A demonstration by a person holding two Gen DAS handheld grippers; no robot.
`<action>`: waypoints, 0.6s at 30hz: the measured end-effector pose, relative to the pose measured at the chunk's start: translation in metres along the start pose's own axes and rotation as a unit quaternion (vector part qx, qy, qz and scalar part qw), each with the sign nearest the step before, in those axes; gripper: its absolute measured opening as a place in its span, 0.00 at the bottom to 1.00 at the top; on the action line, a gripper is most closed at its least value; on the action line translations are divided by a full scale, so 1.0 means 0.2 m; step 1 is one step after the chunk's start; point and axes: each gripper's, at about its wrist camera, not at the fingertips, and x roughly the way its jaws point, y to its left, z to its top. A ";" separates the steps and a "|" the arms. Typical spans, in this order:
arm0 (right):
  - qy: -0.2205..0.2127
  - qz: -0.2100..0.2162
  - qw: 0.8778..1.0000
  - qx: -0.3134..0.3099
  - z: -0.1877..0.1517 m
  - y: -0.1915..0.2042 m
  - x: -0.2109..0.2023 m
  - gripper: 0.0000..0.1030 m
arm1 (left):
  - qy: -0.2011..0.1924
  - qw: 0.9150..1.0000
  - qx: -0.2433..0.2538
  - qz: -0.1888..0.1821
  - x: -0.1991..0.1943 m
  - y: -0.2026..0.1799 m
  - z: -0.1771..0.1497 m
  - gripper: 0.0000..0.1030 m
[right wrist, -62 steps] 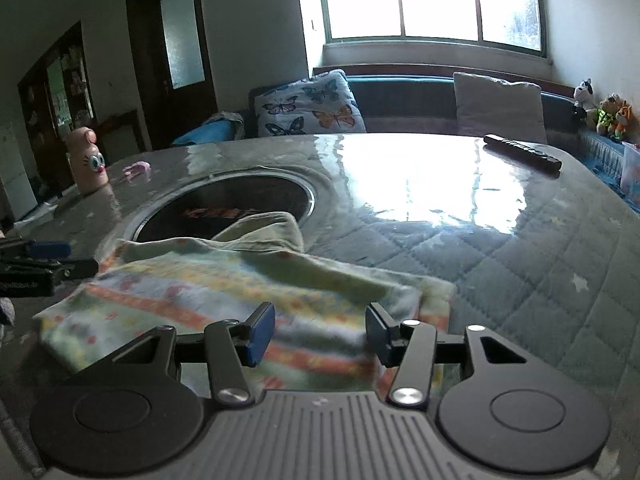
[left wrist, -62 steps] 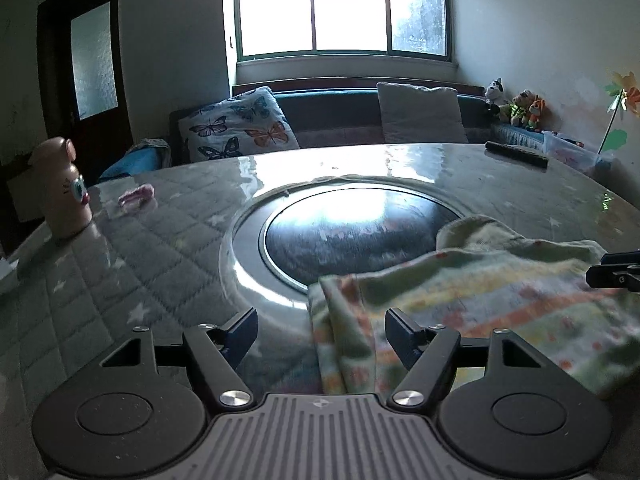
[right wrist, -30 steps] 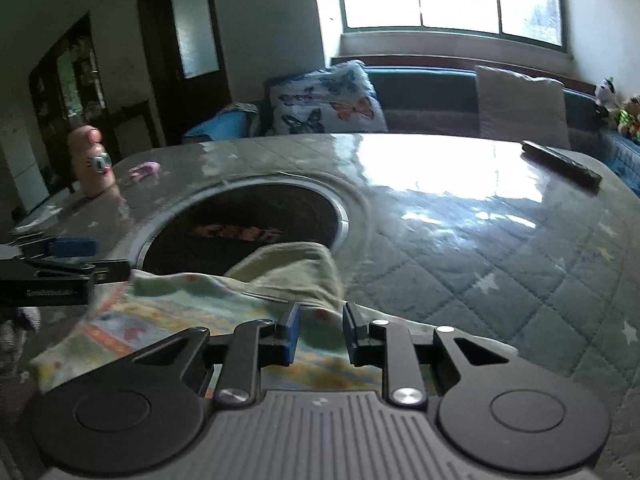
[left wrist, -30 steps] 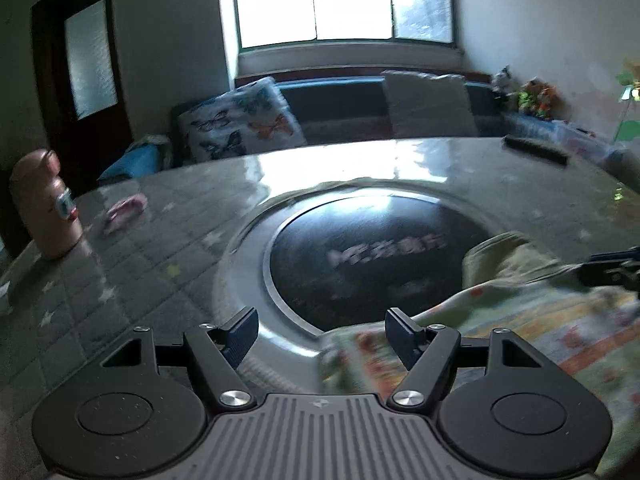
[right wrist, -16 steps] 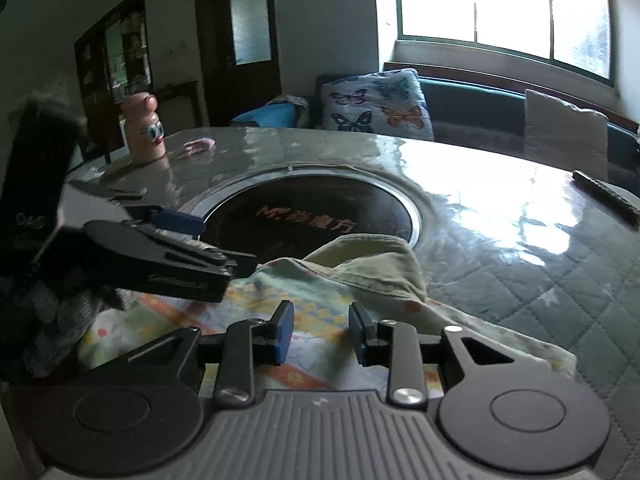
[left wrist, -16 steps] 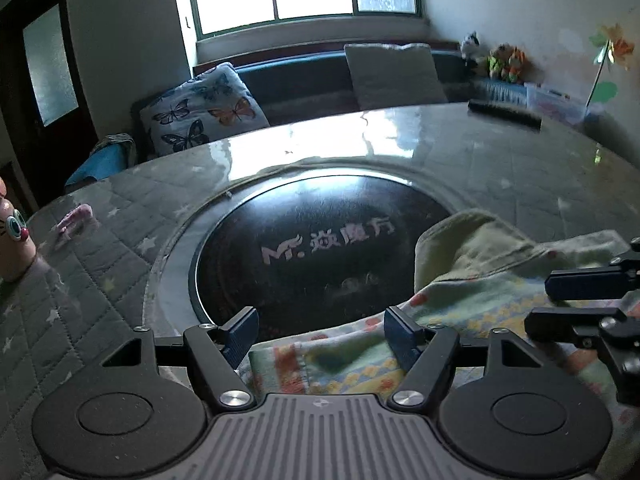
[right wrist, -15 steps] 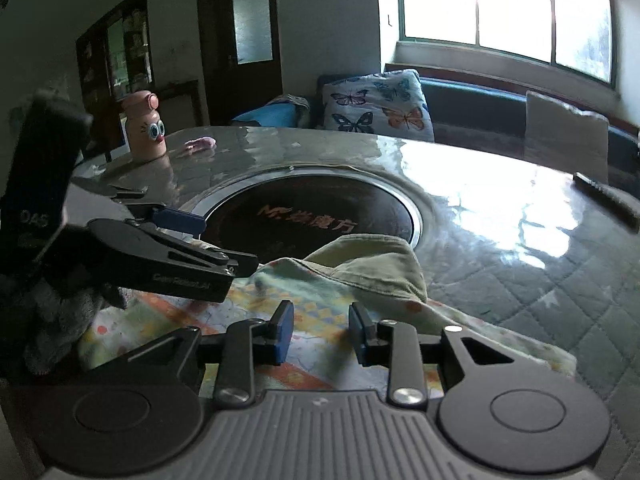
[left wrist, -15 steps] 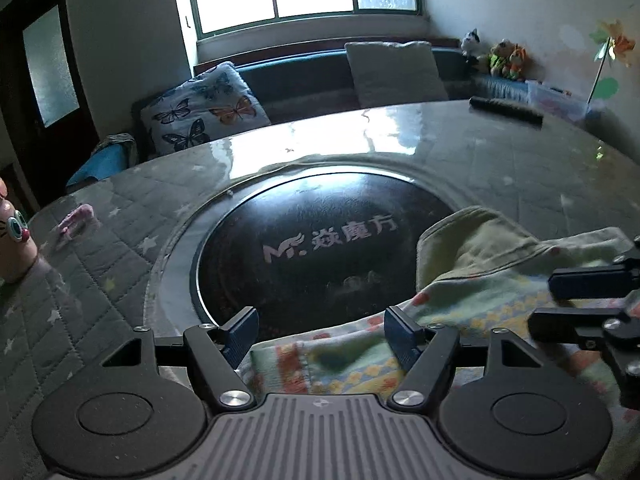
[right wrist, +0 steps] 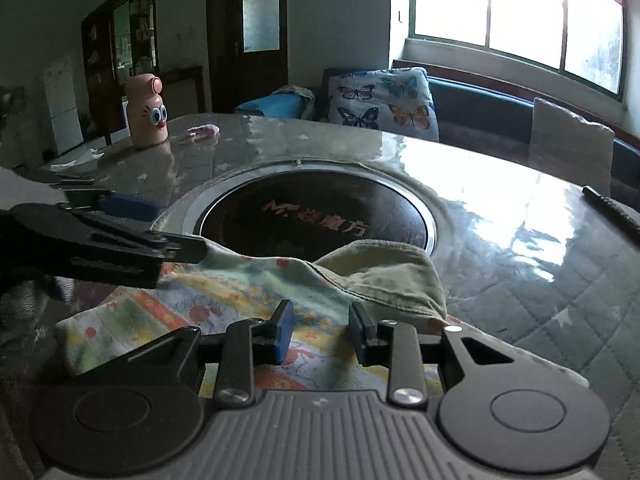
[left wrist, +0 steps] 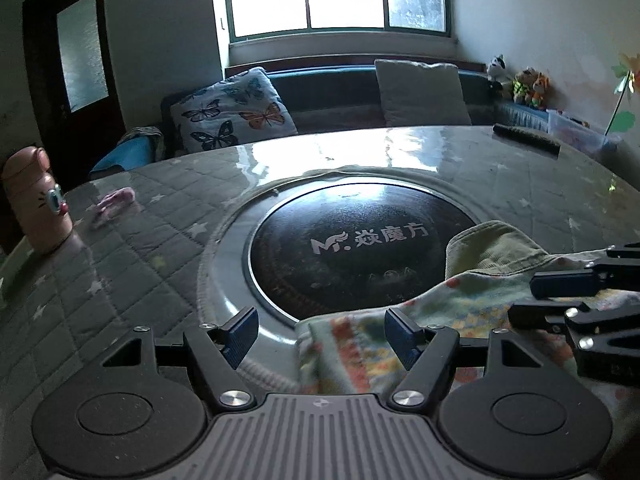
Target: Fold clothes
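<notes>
The left gripper [left wrist: 320, 332] is showing 2 black fingers tipped with blue pads [left wrist: 240, 330], each arm pinned by a silver screw near a grey ribbed plate. 2 round black discs are flanking that plate, each with a raised circle in its middle. Triangular cut-outs are opening the black linkages. The right gripper [right wrist: 320, 330] is wearing the same build: black arms, blue pads [right wrist: 284, 330], silver screws, grey ribbing, twin discs. Seen side-on from the other camera, each gripper is appearing as long black bars, with small faint lettering that is too blurred to read.
</notes>
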 end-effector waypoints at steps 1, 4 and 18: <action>-0.002 0.000 1.000 0.000 0.00 0.00 -0.02 0.29 | -0.003 1.000 0.000 -0.003 -0.02 0.00 -0.01 0.70; -0.011 -0.002 1.000 -0.015 -0.03 0.03 -0.09 0.29 | -0.012 1.000 0.002 -0.013 -0.09 -0.01 -0.03 0.71; -0.023 0.022 0.998 -0.056 -0.18 0.19 -0.30 0.29 | 0.001 1.000 -0.002 -0.016 -0.17 -0.03 -0.18 0.71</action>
